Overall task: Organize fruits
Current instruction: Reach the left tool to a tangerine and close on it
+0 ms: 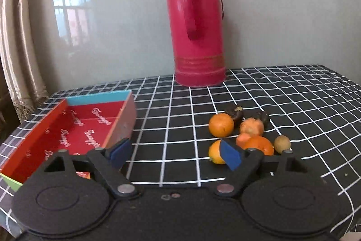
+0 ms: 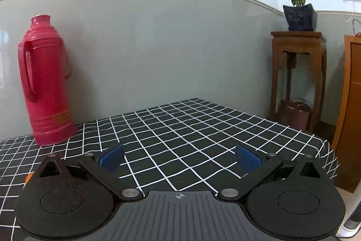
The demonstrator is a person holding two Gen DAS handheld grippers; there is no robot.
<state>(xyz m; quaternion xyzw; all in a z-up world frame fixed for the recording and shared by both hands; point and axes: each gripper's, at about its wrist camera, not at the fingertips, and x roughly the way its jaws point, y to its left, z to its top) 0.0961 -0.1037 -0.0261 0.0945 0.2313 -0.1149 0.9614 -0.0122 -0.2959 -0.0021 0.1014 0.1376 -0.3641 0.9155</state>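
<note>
Black-and-white grid cloth point(image 1: 180, 119) covers the bench; both my grippers hover over it w/ nothing between the blue pads. Left gripper point(image 1: 176, 154): fingers point(image 1: 120, 151) apart, empty, only bare cloth between them. Fruit pile sits on the cloth just right of and a bit beyond my left gripper: one orange point(image 1: 221, 124) toward the back, another orange point(image 1: 215, 153) partly hidden behind the right-side pad, a peeled or torn orange piece point(image 1: 257, 143) w/ another rough orange one point(image 1: 251, 127) behind it, two dark fruits point(image 1: 235, 111) at the rear, and a small tan round fruit point(image 1: 282, 143) on the far right, all bunched close, several touching. Red open box point(image 1: 74, 132) w/ a blue end wall lies to the left, its near-right corner just behind the left pad; looks empty as far as I can see inside. Pink thermos point(image 1: 198, 22) stands upright at the back by the grey wall point(image 1: 124, 26). Right gripper point(image 2: 180, 158): fingers point(image 2: 112, 157) wide apart, empty, over clear cloth; thermos to its left, a wooden stand point(image 2: 297, 73) w/ a potted plant point(image 2: 297, 8) off past the bench's right end.
</note>
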